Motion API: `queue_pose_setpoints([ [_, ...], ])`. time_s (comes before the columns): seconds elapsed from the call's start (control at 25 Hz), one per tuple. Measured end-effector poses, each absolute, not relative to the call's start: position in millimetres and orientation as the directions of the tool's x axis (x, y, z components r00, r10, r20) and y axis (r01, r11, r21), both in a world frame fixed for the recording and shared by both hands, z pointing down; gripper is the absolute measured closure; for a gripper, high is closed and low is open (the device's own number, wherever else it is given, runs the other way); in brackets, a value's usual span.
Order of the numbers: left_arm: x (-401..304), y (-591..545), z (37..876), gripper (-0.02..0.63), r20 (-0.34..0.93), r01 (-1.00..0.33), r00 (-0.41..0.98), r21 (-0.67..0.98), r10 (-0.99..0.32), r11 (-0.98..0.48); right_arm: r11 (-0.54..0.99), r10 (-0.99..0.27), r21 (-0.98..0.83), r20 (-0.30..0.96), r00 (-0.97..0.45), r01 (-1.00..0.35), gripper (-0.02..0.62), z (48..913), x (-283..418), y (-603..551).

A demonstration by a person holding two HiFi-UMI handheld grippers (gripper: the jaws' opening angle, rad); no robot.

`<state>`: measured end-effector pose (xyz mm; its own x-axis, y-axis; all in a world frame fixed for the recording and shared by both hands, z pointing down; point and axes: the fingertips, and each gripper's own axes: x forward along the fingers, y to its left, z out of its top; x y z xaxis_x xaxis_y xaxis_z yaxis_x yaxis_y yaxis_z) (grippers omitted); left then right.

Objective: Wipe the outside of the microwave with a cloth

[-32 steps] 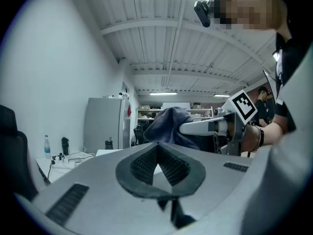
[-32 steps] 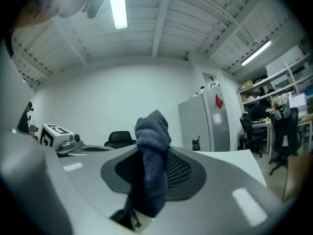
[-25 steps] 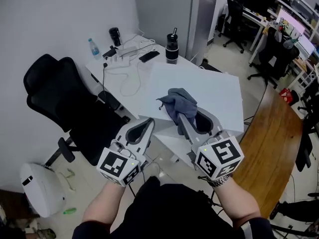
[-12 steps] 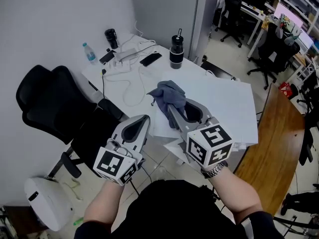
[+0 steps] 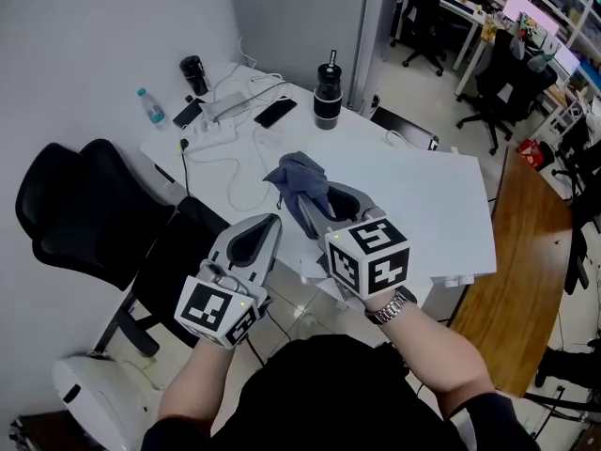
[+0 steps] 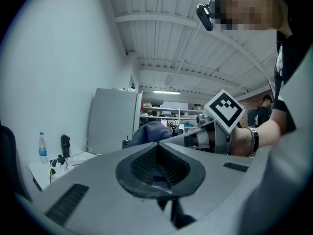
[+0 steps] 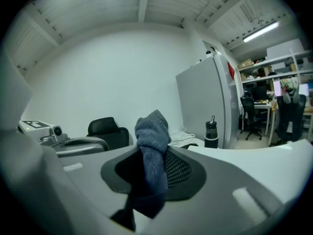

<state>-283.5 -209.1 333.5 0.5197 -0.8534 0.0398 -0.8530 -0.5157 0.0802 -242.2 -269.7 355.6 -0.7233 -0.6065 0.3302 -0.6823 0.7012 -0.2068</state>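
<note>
A grey-blue cloth (image 5: 296, 178) sticks up from my right gripper (image 5: 315, 202), whose jaws are shut on it; in the right gripper view the cloth (image 7: 152, 146) hangs bunched between the black pads. It hovers over the left edge of a white flat-topped box (image 5: 423, 205), which may be the microwave. My left gripper (image 5: 268, 231) is just left of it, shut with nothing in it, over the gap beside the box. In the left gripper view the closed jaws (image 6: 157, 153) point level towards the cloth (image 6: 151, 131).
A white desk (image 5: 225, 158) behind holds cables, a power strip, a phone (image 5: 275, 112), a black flask (image 5: 327, 92), a water bottle (image 5: 150, 107) and a black cup (image 5: 193, 73). A black office chair (image 5: 84, 224) stands left. A wooden table (image 5: 512, 280) is at right.
Both grippers have moved left across the white top, the right one carrying the cloth from its middle to its left edge. The jaws have not changed.
</note>
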Motion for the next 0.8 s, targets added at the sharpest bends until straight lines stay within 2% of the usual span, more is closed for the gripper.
queue_pose_setpoints([
  [0.44, -288, -237, 343, 0.601, 0.044, -0.827, 0.56, 0.102, -0.828, -0.553, 0.713, -0.587, 0.003, 0.548, -0.596, -0.701, 0.485, 405, -244, -292],
  [0.8, -282, -252, 350, 0.601, 0.046, -0.8, 0.596, 0.119, -0.802, -0.588, 0.72, -0.607, 0.167, 0.622, -0.495, -0.674, 0.485, 423, -231, -301],
])
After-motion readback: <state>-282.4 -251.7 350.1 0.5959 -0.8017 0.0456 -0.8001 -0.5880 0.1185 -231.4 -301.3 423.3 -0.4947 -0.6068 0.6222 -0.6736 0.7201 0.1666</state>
